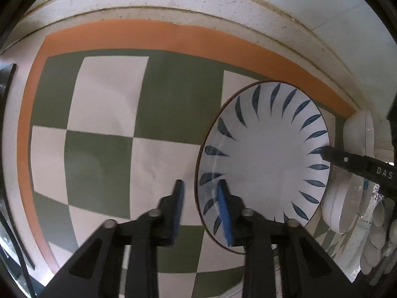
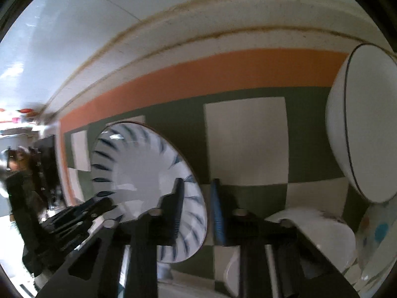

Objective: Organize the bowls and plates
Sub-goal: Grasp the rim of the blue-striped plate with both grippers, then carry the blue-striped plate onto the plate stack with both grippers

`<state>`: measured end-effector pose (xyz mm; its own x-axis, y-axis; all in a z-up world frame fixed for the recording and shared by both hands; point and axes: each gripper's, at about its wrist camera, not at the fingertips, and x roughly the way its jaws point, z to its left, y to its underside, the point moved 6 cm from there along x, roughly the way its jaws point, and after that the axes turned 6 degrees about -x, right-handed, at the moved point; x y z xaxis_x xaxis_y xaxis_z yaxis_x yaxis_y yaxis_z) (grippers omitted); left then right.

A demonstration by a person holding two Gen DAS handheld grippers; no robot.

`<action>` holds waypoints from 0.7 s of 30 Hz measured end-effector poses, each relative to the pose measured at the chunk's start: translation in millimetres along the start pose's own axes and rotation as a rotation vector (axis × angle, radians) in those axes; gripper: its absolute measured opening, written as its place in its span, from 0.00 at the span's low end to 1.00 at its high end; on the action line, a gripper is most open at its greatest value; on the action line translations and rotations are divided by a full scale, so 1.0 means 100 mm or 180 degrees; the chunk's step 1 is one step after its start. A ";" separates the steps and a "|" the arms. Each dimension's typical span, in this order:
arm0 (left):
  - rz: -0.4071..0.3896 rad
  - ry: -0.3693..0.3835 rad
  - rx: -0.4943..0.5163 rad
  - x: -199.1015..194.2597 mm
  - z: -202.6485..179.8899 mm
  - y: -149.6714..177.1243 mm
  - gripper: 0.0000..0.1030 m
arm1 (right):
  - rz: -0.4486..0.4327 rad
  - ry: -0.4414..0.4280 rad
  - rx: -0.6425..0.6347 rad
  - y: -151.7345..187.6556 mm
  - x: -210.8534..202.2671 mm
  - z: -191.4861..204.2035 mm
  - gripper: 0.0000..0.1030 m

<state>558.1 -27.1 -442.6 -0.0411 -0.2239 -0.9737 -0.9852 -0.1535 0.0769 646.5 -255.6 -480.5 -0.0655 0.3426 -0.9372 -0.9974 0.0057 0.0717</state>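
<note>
A white plate with blue leaf marks (image 1: 265, 164) stands on edge against the checkered wall. My left gripper (image 1: 201, 191) is open, its jaws straddling the plate's near rim. In the right wrist view the same plate (image 2: 139, 171) sits left of centre. My right gripper (image 2: 197, 191) is open with the plate's rim between its jaws. The right gripper's finger (image 1: 357, 164) touches the plate's far rim in the left wrist view. A white bowl with a dark rim line (image 2: 367, 134) stands on edge at the right.
Green and white checkered backing with an orange border (image 1: 148, 34) lies behind. White bowls (image 1: 357, 134) and stacked dishes (image 1: 377, 223) crowd the right side. A white dish (image 2: 322, 226) and a glass piece with coloured dots (image 2: 377, 233) sit low right.
</note>
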 end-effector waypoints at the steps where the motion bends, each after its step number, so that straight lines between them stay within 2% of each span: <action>1: -0.0021 0.0044 0.0008 0.00 -0.02 0.00 0.17 | -0.0001 -0.0047 -0.0009 -0.02 0.01 0.01 0.12; 7: -0.0072 0.0020 0.0099 -0.05 -0.10 0.09 0.17 | 0.0008 0.0082 -0.0105 -0.04 -0.02 0.05 0.12; 14: -0.0146 0.0026 0.0122 -0.26 -0.16 0.14 0.17 | 0.0007 0.0002 -0.0095 0.02 -0.07 0.07 0.11; 18: -0.0218 0.0021 0.0176 -0.43 -0.16 0.12 0.17 | -0.0034 0.0006 -0.0141 0.11 -0.24 0.11 0.11; 21: -0.0243 0.0044 0.0173 -0.56 -0.15 0.26 0.17 | -0.0066 -0.0017 -0.0180 0.25 -0.42 0.16 0.11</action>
<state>536.8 -32.9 -383.2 0.0364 -0.2270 -0.9732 -0.9929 -0.1182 -0.0096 624.4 -254.8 -434.1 -0.0447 0.3479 -0.9365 -0.9987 -0.0401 0.0328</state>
